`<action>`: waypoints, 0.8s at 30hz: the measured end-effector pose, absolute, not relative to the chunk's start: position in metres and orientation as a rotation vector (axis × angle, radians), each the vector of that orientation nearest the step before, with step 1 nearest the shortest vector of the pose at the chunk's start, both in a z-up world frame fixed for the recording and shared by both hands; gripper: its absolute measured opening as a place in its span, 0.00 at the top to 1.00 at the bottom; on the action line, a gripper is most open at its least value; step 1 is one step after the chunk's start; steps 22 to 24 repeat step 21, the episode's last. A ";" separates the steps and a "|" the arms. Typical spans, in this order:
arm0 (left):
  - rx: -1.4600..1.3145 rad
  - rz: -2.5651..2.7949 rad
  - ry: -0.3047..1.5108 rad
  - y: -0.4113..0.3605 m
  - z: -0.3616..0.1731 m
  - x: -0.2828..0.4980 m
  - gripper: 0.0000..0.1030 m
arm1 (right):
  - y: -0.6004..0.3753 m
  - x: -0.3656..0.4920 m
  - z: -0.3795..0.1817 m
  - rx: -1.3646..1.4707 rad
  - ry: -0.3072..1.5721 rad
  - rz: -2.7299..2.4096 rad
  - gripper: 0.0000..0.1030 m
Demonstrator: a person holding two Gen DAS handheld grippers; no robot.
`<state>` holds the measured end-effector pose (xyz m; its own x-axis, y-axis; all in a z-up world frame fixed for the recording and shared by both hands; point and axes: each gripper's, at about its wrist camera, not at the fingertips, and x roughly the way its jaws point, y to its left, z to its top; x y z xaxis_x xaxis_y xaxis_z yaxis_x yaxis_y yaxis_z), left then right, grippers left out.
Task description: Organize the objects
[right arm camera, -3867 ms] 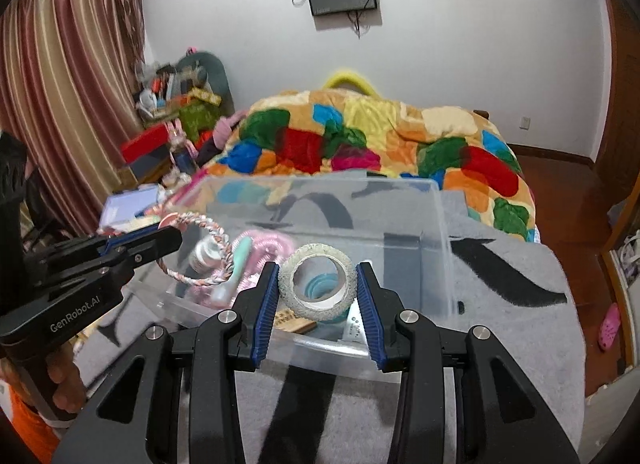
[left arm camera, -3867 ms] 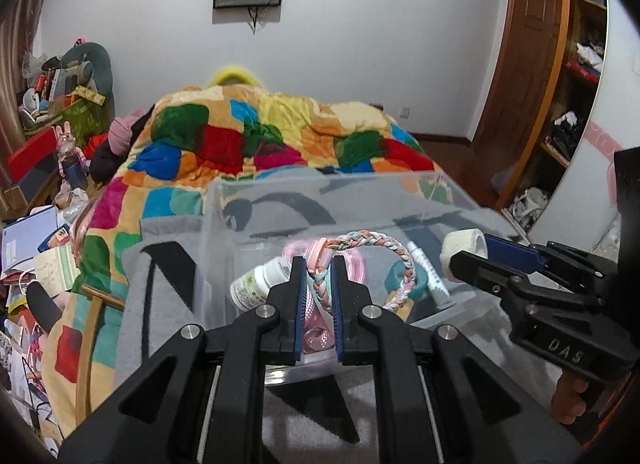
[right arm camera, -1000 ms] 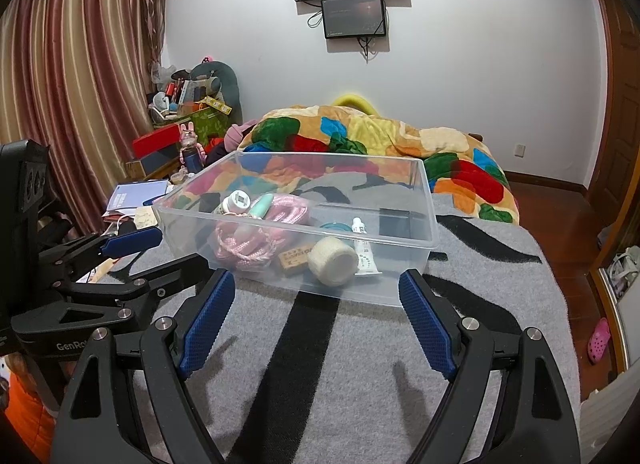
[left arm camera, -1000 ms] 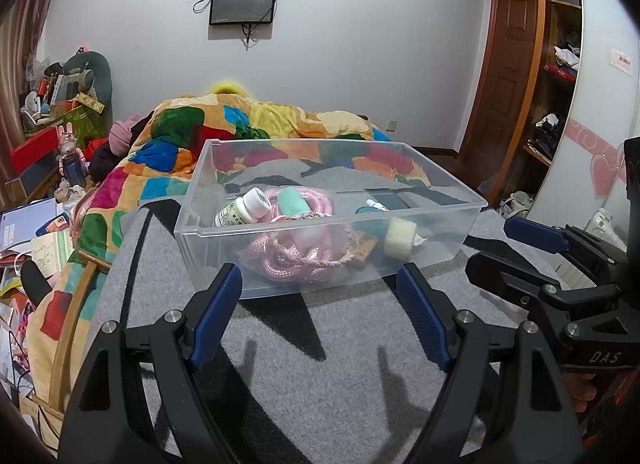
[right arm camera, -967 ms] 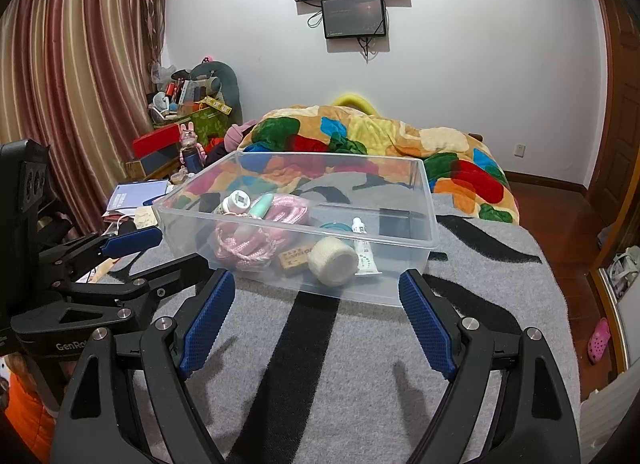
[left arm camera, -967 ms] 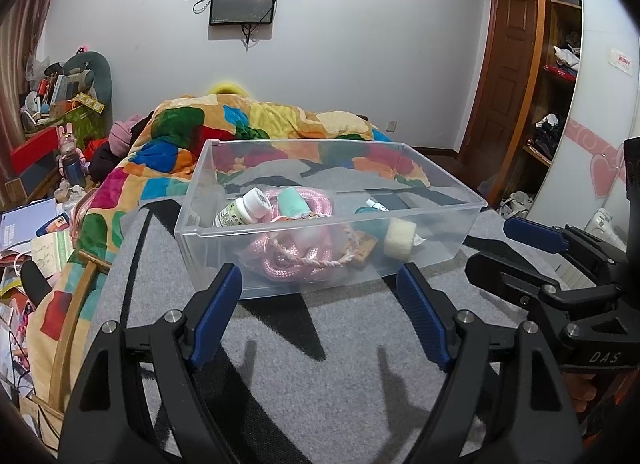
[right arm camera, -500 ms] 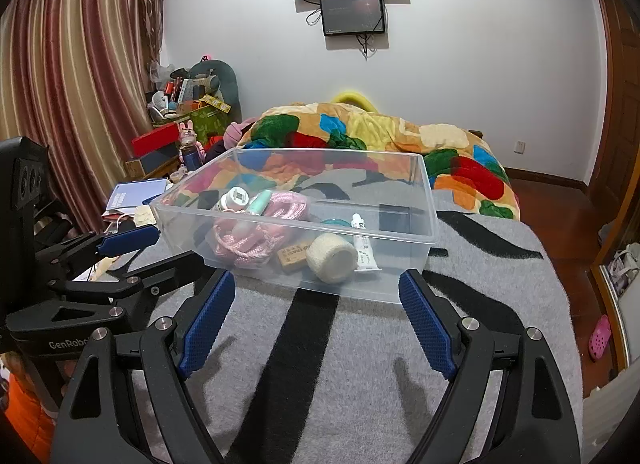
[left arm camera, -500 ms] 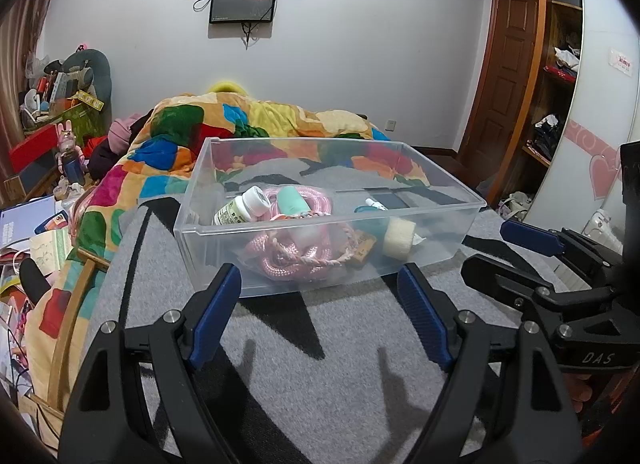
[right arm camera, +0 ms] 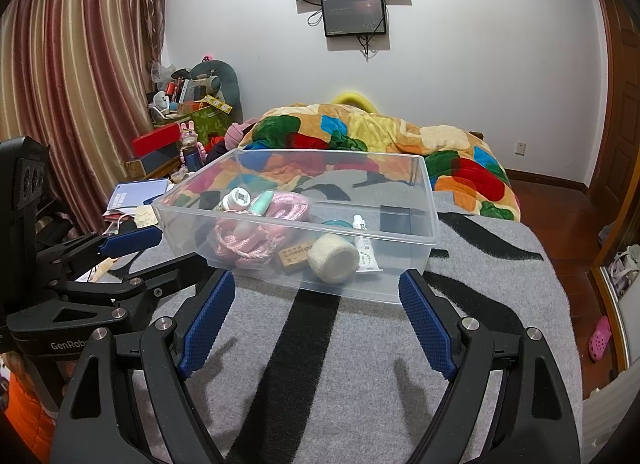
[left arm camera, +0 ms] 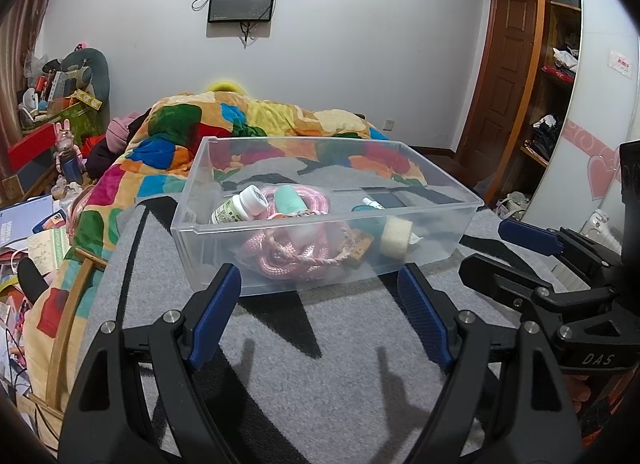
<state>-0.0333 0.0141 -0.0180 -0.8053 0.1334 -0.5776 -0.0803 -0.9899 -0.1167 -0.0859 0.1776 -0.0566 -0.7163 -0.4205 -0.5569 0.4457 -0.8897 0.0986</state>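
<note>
Looking nearly done, as far as I can judge: clear bin [right arm camera: 416, 219] sits on the grey striped blanket [right arm camera: 360, 364] w/ all the small stuff inside, i.e. pink rope [right arm camera: 256, 236], braided bracelet [left arm camera: 320, 260], white pill bottle [right arm camera: 236, 199], mint tube [right arm camera: 262, 201], tape roll [right arm camera: 332, 258], white ointment tube [right arm camera: 362, 244], small wooden tag [right arm camera: 294, 256]. Nothing loose on the blanket near the bin, so prob little or nothing left to put away; clutter on the floor at left may or may not belong to the job, can't tell

Left gripper [left arm camera: 320, 316]: jaws spread wide, nothing between them, holding nothing. Right gripper [right arm camera: 316, 320]: same, wide apart & empty. Both hang over the blanket on the near side of the bin, pointing at its front wall, apart from it, not touching. Left one lines up roughly w/ the rope side, right one w/ the tape roll side. Each gripper shows in the other's view, side by side
</note>
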 end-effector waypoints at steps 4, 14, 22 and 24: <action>-0.942 2.878 -0.128 0.015 -0.019 -0.033 0.21 | 0.178 -0.085 -0.056 0.810 0.058 -2.542 0.20; -0.936 2.885 -0.144 0.013 -0.018 -0.031 0.14 | 0.177 -0.085 -0.056 0.809 0.056 -2.541 0.20; -0.927 2.897 -0.160 0.010 -0.015 -0.030 0.09 | 0.177 -0.085 -0.056 0.808 0.057 -2.541 0.20; -0.927 2.897 -0.160 0.010 -0.015 -0.030 0.09 | 0.177 -0.085 -0.056 0.808 0.057 -2.541 0.20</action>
